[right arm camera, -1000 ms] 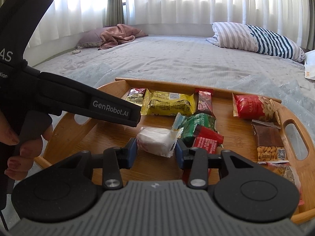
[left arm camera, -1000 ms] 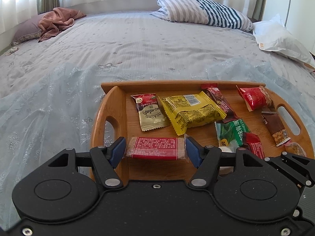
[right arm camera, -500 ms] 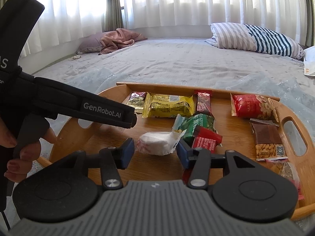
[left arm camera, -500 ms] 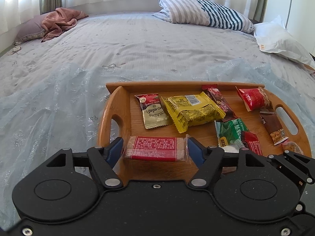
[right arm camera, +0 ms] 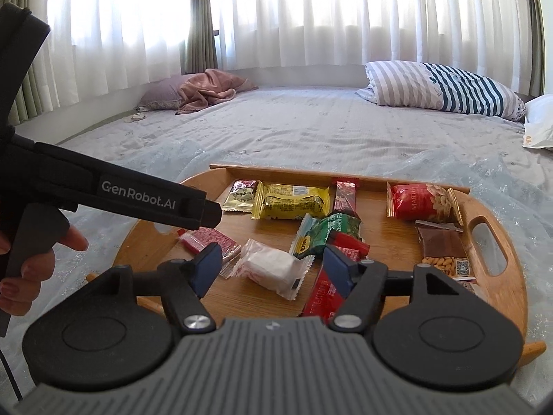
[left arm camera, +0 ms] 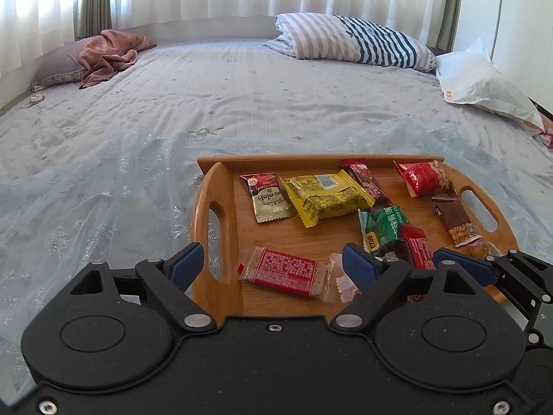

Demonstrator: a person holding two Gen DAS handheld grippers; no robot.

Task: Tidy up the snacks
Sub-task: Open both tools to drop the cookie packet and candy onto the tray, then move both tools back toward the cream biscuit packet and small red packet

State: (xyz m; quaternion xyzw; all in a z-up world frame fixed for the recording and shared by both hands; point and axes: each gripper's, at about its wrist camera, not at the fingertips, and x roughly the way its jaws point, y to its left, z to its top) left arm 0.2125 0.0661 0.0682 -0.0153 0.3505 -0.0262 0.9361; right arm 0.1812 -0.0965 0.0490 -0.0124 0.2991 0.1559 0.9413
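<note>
A wooden tray on the bed holds several snack packets. The red cracker packet lies flat at the tray's near left. My left gripper hangs above it, jaws opening wide, pads clear of the wrapper. A white wrapped snack rests on the tray in front of my right gripper, whose jaws are also opening and do not touch it. A yellow packet, a green packet and a red peanut bag lie farther back.
The tray sits on a glittery sheer cloth over a grey bedspread. A striped pillow and a white bag lie at the far right, and a pink blanket far left. A hand holds the left gripper's handle.
Both grippers let go: the red cracker packet and the white snack now lie on the tray. Both pairs of jaws spread wider and both grippers drew back and up.
</note>
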